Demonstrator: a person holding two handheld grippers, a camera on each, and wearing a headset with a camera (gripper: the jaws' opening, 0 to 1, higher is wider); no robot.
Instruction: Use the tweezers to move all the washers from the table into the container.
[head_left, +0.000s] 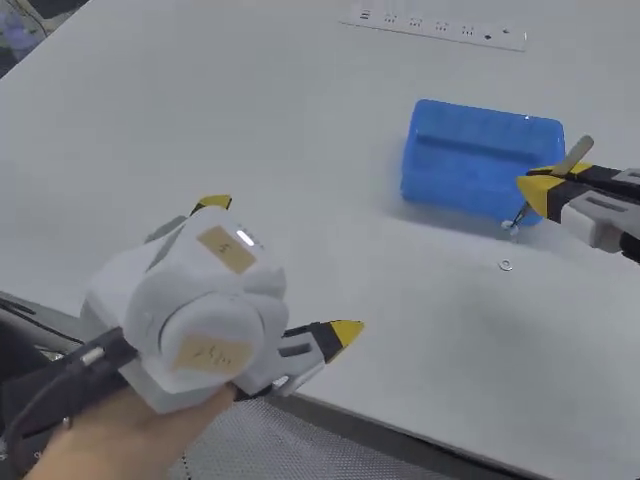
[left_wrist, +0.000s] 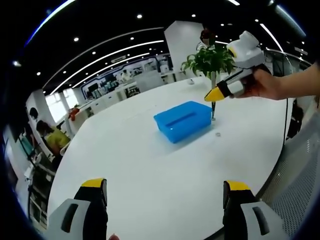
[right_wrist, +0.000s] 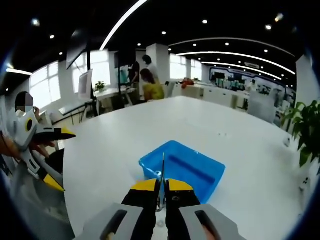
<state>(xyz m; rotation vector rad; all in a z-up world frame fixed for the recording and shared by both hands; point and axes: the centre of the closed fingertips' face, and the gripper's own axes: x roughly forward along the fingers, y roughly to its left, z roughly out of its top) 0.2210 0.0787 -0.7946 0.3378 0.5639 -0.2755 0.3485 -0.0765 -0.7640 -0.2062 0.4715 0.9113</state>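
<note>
A blue container (head_left: 480, 155) stands on the white table (head_left: 300, 120), right of centre. My right gripper (head_left: 537, 188) hovers at its near right corner, shut on metal tweezers (head_left: 520, 212) whose tips point down at the table. One small washer (head_left: 513, 232) lies right at the tweezer tips against the container's wall, and another washer (head_left: 506, 265) lies a little nearer. My left gripper (head_left: 280, 267) is open and holds nothing, near the table's front edge. In the left gripper view, the container (left_wrist: 182, 120), the tweezers (left_wrist: 213, 111) and a washer (left_wrist: 217, 133) lie ahead.
A white power strip (head_left: 430, 25) lies at the far edge of the table. The table's front edge (head_left: 400, 425) runs just below my left gripper. In the right gripper view, people stand and sit at desks beyond the table, and a potted plant (right_wrist: 305, 125) is at right.
</note>
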